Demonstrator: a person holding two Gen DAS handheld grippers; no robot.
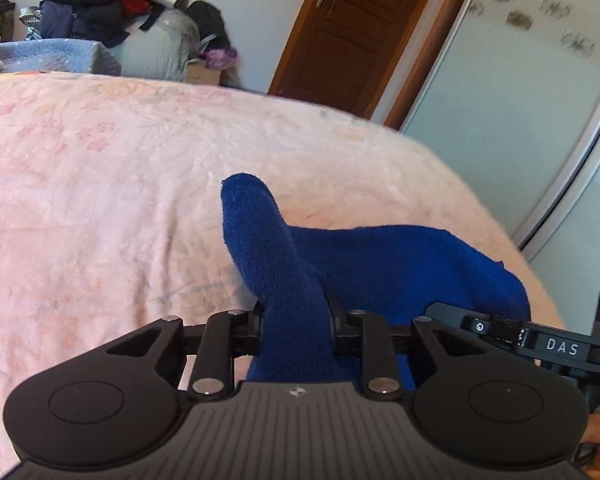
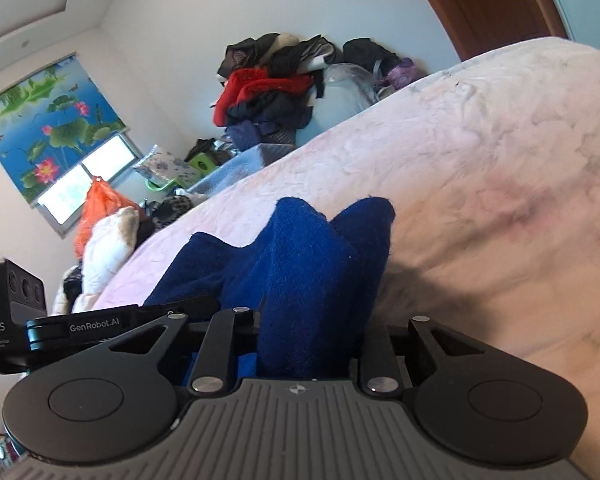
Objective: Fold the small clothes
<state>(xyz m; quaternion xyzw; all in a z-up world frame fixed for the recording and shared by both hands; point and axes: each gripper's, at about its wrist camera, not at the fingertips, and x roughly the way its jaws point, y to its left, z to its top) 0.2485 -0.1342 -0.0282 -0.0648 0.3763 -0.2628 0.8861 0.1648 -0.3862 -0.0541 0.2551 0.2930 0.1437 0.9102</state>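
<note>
Clearly both tools are clamped on the blue sock [image 1: 364,256], the left gripper [image 1: 294,316] at one end, the right gripper [image 2: 312,320] at the other, lifted just over the pink bedspread [image 1: 100,184]; keep both ends level, draw the knit taut, then lay it flat before doubling it over
</note>
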